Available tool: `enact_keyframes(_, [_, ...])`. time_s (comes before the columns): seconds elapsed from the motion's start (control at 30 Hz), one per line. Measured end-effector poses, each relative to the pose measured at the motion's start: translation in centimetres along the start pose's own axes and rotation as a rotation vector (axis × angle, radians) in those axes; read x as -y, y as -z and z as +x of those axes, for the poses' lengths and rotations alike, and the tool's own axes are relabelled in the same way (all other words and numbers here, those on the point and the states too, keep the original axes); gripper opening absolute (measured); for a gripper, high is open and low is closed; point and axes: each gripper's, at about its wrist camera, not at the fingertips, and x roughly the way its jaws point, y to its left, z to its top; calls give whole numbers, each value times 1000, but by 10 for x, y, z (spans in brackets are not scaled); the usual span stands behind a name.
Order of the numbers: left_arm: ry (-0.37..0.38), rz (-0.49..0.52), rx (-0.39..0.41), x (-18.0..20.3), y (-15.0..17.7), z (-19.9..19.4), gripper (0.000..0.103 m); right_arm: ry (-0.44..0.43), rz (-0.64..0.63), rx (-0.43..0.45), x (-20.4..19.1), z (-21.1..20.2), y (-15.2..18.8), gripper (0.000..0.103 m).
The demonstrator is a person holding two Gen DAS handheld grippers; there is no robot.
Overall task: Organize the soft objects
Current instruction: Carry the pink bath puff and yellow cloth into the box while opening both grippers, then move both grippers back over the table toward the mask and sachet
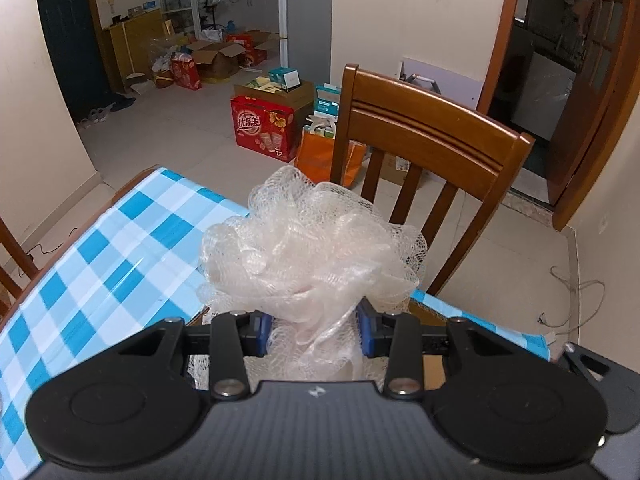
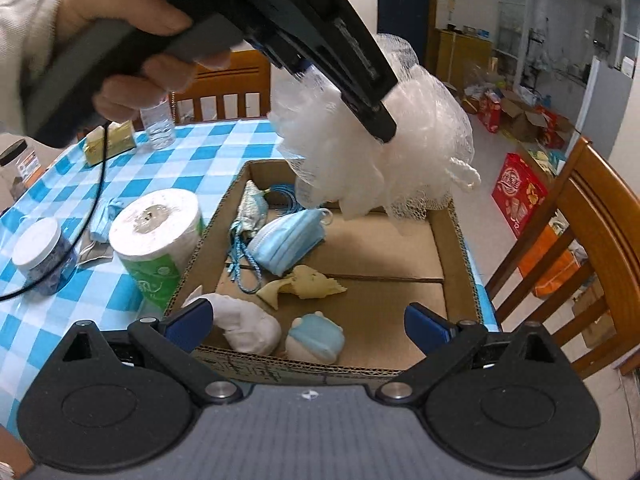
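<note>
Over on my left wrist cam, my left tongs (image 1: 314, 330) are squeezed in on a white mesh bath pouf (image 1: 312, 248), with the blue pads (image 1: 262, 334) pressed into its lower bunch so it puffs up ahead of the fingers. Under it you can see the blue checked tablecloth (image 1: 100, 248) and a sliver of cardboard box (image 1: 434, 368) behind the fingers. A wooden chair (image 1: 424, 140) sits past the table edge, with a red carton (image 1: 262, 128) on the floor further back.

From the right wrist cam, my right tongs (image 2: 310, 326) are spread wide with nothing between the pads, hanging over the near wall of the box (image 2: 304, 370). My left hand (image 2: 132, 36) is up top holding the left tongs (image 2: 376, 124), and the pouf (image 2: 376, 148) hangs in the air above the far end of the box, not touching the floor of it.

Inside the box: a blue face mask (image 2: 286, 242) around the middle, a blue cord (image 2: 244, 260) trailing along the left side, a patterned little pouch (image 2: 252, 210) near the far left, a yellowish crumpled thing (image 2: 304, 284), a white soft lump (image 2: 244, 324) at the near left, and a small blue and white plush (image 2: 316, 338) right beside it. The right half of the box is bare cardboard.

Outside the box on the cloth: a toilet roll (image 2: 158, 232) touching the box's left wall, a jar with a white lid (image 2: 38, 252), another mask (image 2: 104, 216), and a water bottle (image 2: 158, 124) further back.
</note>
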Motion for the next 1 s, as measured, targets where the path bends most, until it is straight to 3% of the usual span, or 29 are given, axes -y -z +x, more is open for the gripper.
enact_keyframes(0.07, [-17, -7, 12, -2, 0, 12, 57, 8, 10, 2, 3, 1, 0, 103])
enact_keyframes(0.1, [-31, -14, 4, -3, 0, 19, 75, 12, 13, 1, 4, 2, 1, 103])
enact_keyframes(0.13, [-50, -24, 2, -5, 1, 25, 78, 17, 19, 1, 6, 2, 1, 103])
enact_keyframes(0.27, [-76, -33, -25, -11, 6, 34, 85, 27, 38, -9, 12, 5, 2, 103])
enact_keyframes(0.43, [-98, -23, -16, -14, 13, 19, 94, 33, 39, -14, 13, 6, 2, 103])
enact_keyframes(0.7, [-129, -14, 1, -14, 24, -13, 97, 34, 31, -11, 6, 6, -3, 103])
enact_keyframes(1.0, [-153, -40, 32, -6, 59, -63, 99, 40, 12, -13, -7, 2, -2, 103])
